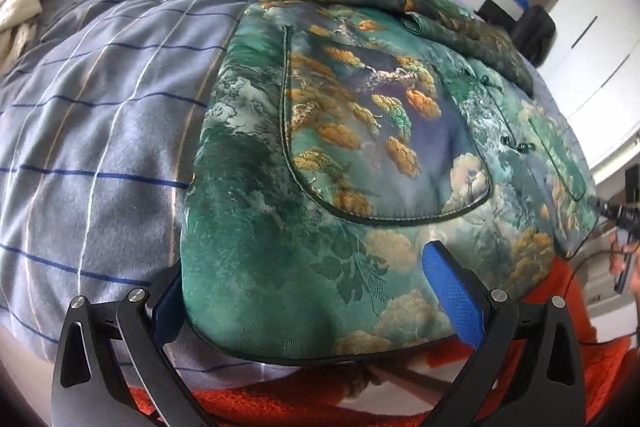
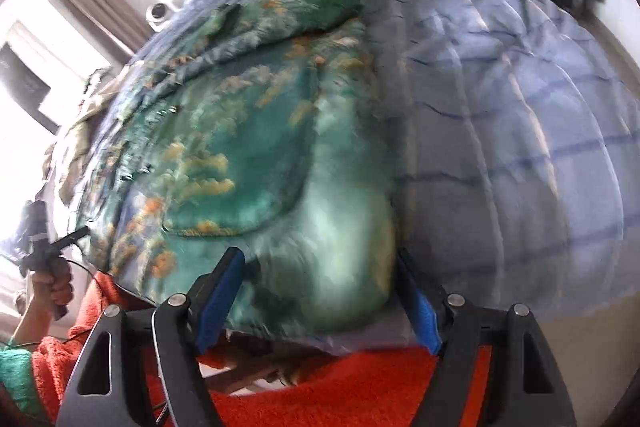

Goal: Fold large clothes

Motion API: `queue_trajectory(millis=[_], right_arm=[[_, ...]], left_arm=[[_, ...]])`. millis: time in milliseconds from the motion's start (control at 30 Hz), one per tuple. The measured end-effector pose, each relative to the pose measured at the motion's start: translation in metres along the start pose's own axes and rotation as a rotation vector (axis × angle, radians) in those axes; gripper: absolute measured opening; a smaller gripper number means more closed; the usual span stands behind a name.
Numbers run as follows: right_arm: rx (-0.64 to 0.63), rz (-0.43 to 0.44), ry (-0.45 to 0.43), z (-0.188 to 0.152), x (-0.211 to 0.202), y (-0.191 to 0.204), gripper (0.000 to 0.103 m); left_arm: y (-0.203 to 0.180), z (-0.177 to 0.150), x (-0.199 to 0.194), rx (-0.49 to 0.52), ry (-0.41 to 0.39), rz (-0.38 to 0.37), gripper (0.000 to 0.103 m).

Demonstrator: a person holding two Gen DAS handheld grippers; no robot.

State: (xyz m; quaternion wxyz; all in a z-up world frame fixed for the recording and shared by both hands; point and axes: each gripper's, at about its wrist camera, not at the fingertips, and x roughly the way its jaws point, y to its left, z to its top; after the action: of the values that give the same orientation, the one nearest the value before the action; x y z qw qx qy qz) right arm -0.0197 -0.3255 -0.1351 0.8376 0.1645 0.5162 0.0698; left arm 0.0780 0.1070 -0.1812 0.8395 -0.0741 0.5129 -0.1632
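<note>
Both tools spread: jacket [image 1: 352, 131] hem between the left tool [image 1: 316, 303] fingers, at 12 o'clock from right tool [image 2: 320, 291].

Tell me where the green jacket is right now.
The green jacket lies spread on the striped blue bedspread, its near hem at the bed's edge between the open fingers of both grippers.

Each gripper [image 1: 308, 291] has black arms with silver screws and 2 blue textured pads [image 1: 452, 291]. A thin black cable [image 2: 158, 359] runs past 1 arm. The person wears a fuzzy orange sleeve [image 2: 60, 355] over a green cuff [image 2: 14, 371].
</note>
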Motion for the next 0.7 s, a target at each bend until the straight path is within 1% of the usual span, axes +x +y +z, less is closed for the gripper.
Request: queue_trajectory(millis=[67, 100, 133, 167, 200, 233, 300, 367, 400, 433, 467, 500, 533, 567, 633, 700], right_arm=[[-0.031, -0.044, -0.024, 0.011, -0.001, -0.002, 0.076], [-0.031, -0.045, -0.02, 0.017, -0.001, -0.007, 0.076], [-0.023, -0.019, -0.011, 0.021, 0.001, -0.011, 0.077], [-0.006, 0.054, 0.027, 0.027, 0.006, -0.018, 0.077], [0.003, 0.107, 0.068, 0.032, 0.013, -0.022, 0.078], [0.002, 0.136, 0.094, 0.034, 0.018, -0.023, 0.078], [-0.011, 0.174, 0.132, 0.038, 0.025, -0.02, 0.076], [-0.039, 0.164, 0.194, 0.042, 0.033, -0.01, 0.076], [-0.071, 0.154, 0.208, 0.042, 0.034, -0.003, 0.068], [-0.097, 0.147, 0.214, 0.043, 0.034, 0.002, 0.051], [-0.123, 0.133, 0.217, 0.043, 0.034, 0.008, 0.044], [-0.127, 0.123, 0.215, 0.044, 0.032, 0.012, 0.032], [-0.118, 0.131, 0.208, 0.046, 0.031, 0.016, 0.023], [-0.1, 0.156, 0.193, 0.048, 0.025, 0.018, 0.02], [-0.059, 0.221, 0.141, 0.053, 0.009, 0.023, 0.017], [-0.003, 0.318, 0.062, 0.061, -0.015, 0.029, 0.016]], left_arm=[[0.001, 0.002, -0.004, -0.013, 0.004, -0.02, 0.102], [0.003, 0.003, -0.005, -0.026, 0.004, -0.04, 0.102], [0.005, 0.005, -0.005, -0.036, 0.006, -0.054, 0.102], [0.006, 0.006, -0.003, -0.047, 0.014, -0.065, 0.102], [0.007, 0.007, 0.0, -0.051, 0.028, -0.067, 0.102], [0.007, 0.009, 0.005, -0.047, 0.049, -0.065, 0.102], [0.002, 0.011, 0.009, -0.022, 0.09, -0.037, 0.101], [-0.004, 0.011, 0.008, -0.004, 0.114, -0.017, 0.095], [-0.007, 0.012, 0.008, 0.004, 0.128, 0.01, 0.084], [-0.008, 0.012, 0.007, 0.009, 0.135, 0.028, 0.062], [-0.008, 0.014, 0.005, 0.013, 0.138, 0.041, 0.045], [-0.006, 0.017, 0.0, 0.006, 0.135, 0.047, 0.022], [-0.004, 0.021, -0.005, -0.019, 0.129, 0.023, 0.014], [0.0, 0.025, -0.013, -0.057, 0.112, -0.018, 0.013], [0.003, 0.032, -0.031, -0.104, 0.071, -0.066, 0.01], [0.002, 0.04, -0.057, -0.134, 0.004, -0.125, 0.01]])
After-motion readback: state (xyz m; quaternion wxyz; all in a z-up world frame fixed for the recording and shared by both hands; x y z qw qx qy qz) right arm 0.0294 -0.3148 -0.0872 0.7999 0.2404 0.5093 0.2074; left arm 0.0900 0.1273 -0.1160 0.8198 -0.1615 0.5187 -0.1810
